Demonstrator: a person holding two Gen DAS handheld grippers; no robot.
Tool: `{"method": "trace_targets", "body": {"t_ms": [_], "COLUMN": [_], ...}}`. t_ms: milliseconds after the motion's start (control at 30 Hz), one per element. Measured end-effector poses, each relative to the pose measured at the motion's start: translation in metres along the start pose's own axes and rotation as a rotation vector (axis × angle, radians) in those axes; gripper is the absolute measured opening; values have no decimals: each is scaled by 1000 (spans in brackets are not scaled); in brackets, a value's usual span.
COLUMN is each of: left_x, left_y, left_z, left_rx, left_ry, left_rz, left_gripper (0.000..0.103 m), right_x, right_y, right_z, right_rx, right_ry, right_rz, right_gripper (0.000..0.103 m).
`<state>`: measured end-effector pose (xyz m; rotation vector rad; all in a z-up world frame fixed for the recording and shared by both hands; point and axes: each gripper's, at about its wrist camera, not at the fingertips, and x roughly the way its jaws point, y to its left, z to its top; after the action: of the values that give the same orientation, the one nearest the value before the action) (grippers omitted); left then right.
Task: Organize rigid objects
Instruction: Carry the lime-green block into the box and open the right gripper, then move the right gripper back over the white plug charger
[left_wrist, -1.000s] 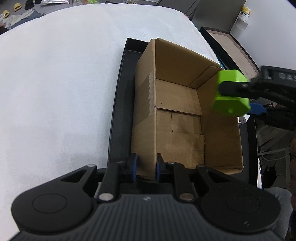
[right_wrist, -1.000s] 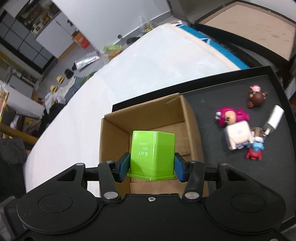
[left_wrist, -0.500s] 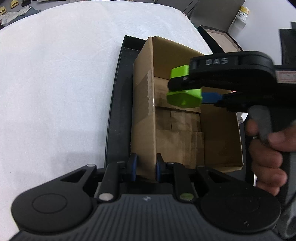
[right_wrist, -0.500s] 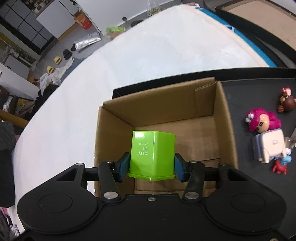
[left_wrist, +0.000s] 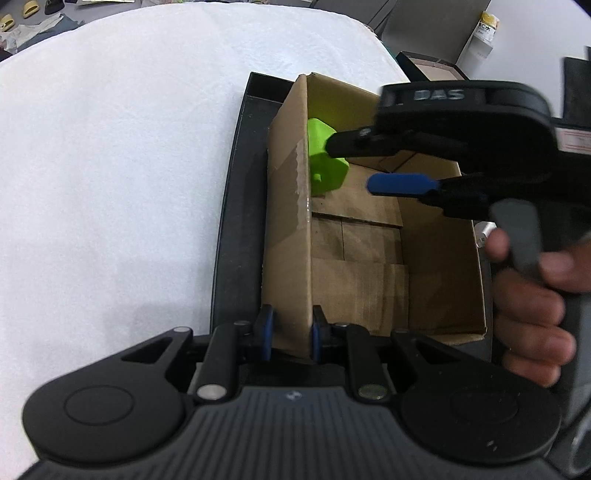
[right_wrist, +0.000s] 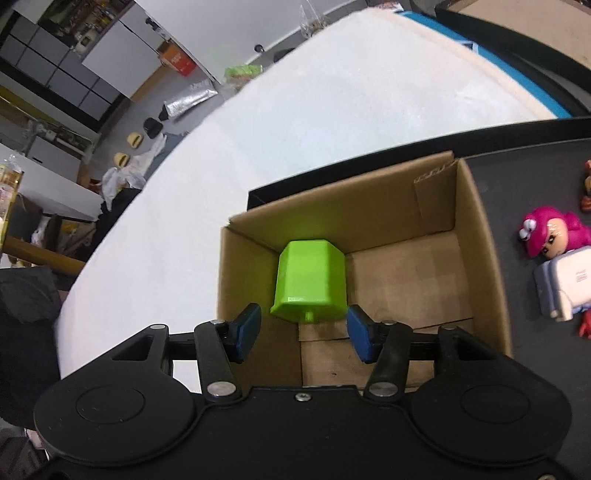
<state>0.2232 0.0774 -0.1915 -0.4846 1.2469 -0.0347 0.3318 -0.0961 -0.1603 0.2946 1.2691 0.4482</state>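
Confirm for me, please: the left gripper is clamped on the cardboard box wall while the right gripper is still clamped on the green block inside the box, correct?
Not quite. The right gripper is open: in the right wrist view its blue pads stand apart from the green block, which sits released in the cardboard box. The left gripper is indeed clamped on the box wall.

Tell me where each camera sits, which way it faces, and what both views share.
Left wrist: sits on the left gripper, looking forward along the cardboard box whose wall its fingers clamp; the right gripper and the person's hand show.
Right wrist: sits on the right gripper, looking down into the box; its open fingers flank the green block, toys alongside on the black tray.
Shared: box, green block, tray, white table.
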Motion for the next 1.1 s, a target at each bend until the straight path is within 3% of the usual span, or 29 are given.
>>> {"method": "trace_targets", "body": {"t_ms": [600,1100], "left_x": [1,-2], "left_y": [-10,-11], "left_z": [0,-2], "left_rx": [3,-15], "left_ry": [-9,-14], "left_rz": [45,56], "left_gripper": [18,17], "right_x": [-72,-119], "right_y": [-14,-76], "right_z": [-5,-11], "right_rx": [-86,-39], "right_ry": [-60,-121], "right_rz": [4,-32], "right_gripper": [62,63]}}
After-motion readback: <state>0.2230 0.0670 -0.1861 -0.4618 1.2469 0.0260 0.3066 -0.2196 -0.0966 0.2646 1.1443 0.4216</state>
